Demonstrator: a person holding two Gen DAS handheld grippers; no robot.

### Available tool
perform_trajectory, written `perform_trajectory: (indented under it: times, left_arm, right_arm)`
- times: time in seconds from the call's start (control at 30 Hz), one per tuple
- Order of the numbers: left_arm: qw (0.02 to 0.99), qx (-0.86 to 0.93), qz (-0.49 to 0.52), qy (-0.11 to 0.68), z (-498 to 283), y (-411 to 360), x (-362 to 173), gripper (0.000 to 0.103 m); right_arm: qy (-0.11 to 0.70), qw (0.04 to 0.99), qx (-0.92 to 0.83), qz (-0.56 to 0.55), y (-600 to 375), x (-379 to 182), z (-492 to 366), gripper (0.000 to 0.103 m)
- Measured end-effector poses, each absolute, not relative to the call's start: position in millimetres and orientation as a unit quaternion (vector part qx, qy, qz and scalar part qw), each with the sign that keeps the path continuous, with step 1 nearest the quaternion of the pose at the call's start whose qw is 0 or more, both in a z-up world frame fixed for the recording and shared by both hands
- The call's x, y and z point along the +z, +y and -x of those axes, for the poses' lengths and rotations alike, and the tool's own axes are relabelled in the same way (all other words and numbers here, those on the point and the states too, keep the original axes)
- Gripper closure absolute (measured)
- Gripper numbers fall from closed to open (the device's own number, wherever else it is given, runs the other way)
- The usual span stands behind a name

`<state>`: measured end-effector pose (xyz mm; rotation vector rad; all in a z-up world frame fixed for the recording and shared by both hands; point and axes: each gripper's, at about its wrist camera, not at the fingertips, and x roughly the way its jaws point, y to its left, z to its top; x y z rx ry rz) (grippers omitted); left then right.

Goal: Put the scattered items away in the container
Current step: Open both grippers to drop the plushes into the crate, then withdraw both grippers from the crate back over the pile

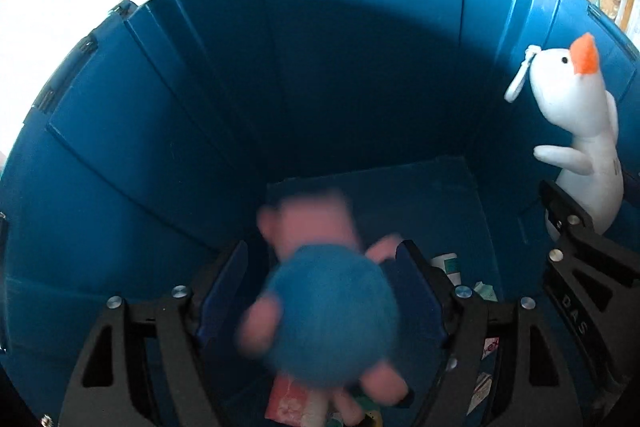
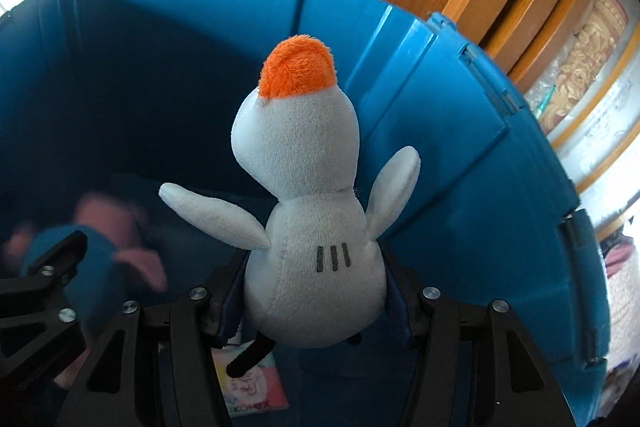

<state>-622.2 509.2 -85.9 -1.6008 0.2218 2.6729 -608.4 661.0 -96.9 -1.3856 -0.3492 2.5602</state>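
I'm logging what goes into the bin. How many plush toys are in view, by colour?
White with orange beak: 1, white plush bird
Blue and pink: 1, blurred plush toy
Total: 2, both over the blue bin.

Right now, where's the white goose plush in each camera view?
Left wrist: white goose plush at the far right edge, held in the right tongs.
Right wrist: centre of the picture, clamped between that view's own tongs.
Shared landmark: the blue bin wall behind it in both.

bin (image 1: 160, 147) far half: open | floor: packets (image 1: 288, 403) | right wall: goose plush (image 1: 576, 115)
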Motion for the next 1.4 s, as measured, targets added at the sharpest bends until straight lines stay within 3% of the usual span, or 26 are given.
perform_trajectory:
  times: [0.27, 0.47, 0.93, 1.17, 1.4]
  left_arm:
    - [0.011, 0.849, 0.524, 0.061, 612, 513, -93, 0.025]
    - [0.016, 0.848, 0.526, 0.065, 623, 500, -97, 0.025]
    - [0.003, 0.844, 0.529, 0.081, 617, 493, -87, 0.025]
    - [-0.007, 0.85, 0.52, 0.085, 592, 487, -59, 0.025]
    - [0.017, 0.877, 0.475, 0.072, 544, 469, 2, 0.025]
  right_arm:
    - [-0.106, 0.098, 0.871, 0.471, 670, -102, 606, 0.041]
    - [-0.113, 0.087, 0.874, 0.465, 658, -101, 602, 0.021]
    - [-0.103, 0.081, 0.857, 0.499, 655, -108, 604, 0.018]
    - [-0.09, 0.066, 0.861, 0.496, 649, -69, 580, 0.018]
    - [-0.085, 0.075, 0.875, 0.471, 631, -2, 537, 0.014]
